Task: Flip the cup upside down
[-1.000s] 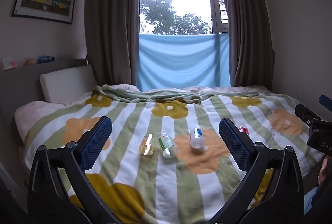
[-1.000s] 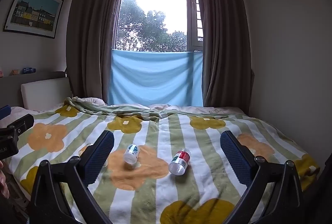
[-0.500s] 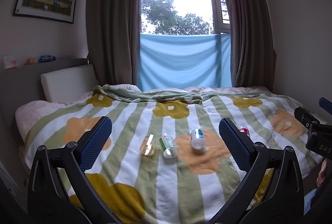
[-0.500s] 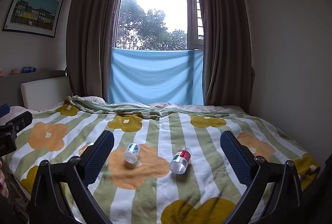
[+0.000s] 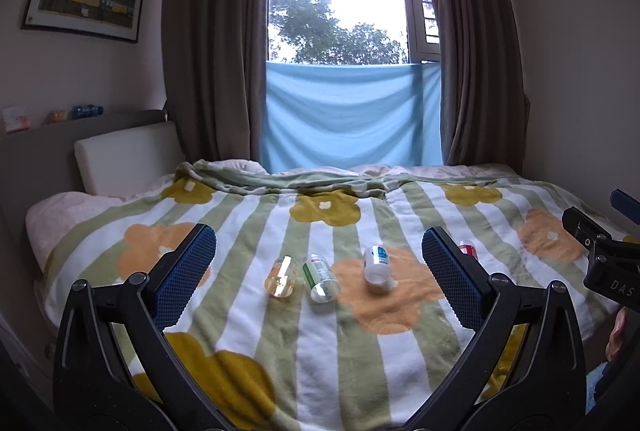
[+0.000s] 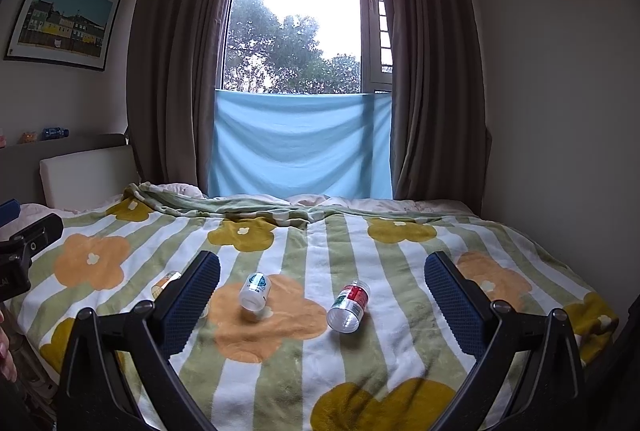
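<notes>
Several small clear plastic cups lie on their sides on the flowered blanket (image 5: 332, 335). In the left wrist view they form a row: a yellow-tinted cup (image 5: 282, 271), a green-labelled cup (image 5: 320, 277), a blue-labelled cup (image 5: 376, 263), and a red-labelled cup (image 5: 466, 246) half hidden behind a finger. My left gripper (image 5: 316, 237) is open and empty, held short of the row. In the right wrist view the blue-labelled cup (image 6: 255, 291) and red-labelled cup (image 6: 349, 305) lie ahead between the fingers. My right gripper (image 6: 322, 263) is open and empty too.
The bed fills the room up to a window with grey curtains (image 6: 432, 91) and a blue cloth (image 6: 300, 143). A white headboard cushion (image 5: 128, 155) sits at the left. The other gripper shows at each view's edge (image 5: 600, 251) (image 6: 20, 251), with a hand (image 5: 618, 331) below.
Both views have shifted only slightly. The cups lie where they were and both grippers stay open.
</notes>
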Demonstrator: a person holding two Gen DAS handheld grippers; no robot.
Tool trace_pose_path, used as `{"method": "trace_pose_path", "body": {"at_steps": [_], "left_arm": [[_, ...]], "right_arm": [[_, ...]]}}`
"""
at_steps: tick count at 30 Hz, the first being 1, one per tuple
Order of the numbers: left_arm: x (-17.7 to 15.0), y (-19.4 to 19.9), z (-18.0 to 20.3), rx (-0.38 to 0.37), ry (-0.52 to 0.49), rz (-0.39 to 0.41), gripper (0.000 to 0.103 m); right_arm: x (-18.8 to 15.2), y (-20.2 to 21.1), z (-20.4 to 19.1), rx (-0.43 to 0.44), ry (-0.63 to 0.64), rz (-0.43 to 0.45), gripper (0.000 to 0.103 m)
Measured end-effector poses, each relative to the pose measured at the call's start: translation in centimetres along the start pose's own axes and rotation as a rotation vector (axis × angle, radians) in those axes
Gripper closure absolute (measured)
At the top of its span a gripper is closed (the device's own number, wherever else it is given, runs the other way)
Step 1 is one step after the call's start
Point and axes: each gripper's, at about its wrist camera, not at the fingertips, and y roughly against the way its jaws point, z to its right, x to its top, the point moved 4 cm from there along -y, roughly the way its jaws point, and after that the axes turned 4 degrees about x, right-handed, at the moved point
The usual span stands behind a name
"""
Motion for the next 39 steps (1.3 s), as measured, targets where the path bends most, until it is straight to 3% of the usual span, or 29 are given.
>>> {"method": "trace_pose_path", "body": {"at_steps": [29, 39], "left_arm": [[-0.5, -0.2, 0.8, -0.030, 0.004, -0.024, 0.000], [-0.6, -0.2, 0.8, -0.040, 0.005, -0.029, 0.000]], "right_arm": [[-0.6, 0.1, -0.2, -0.002, 0.000, -0.007, 0.001], [-2.2, -0.4, 0.3, -0.001, 0.000, -0.005, 0.001]]}}
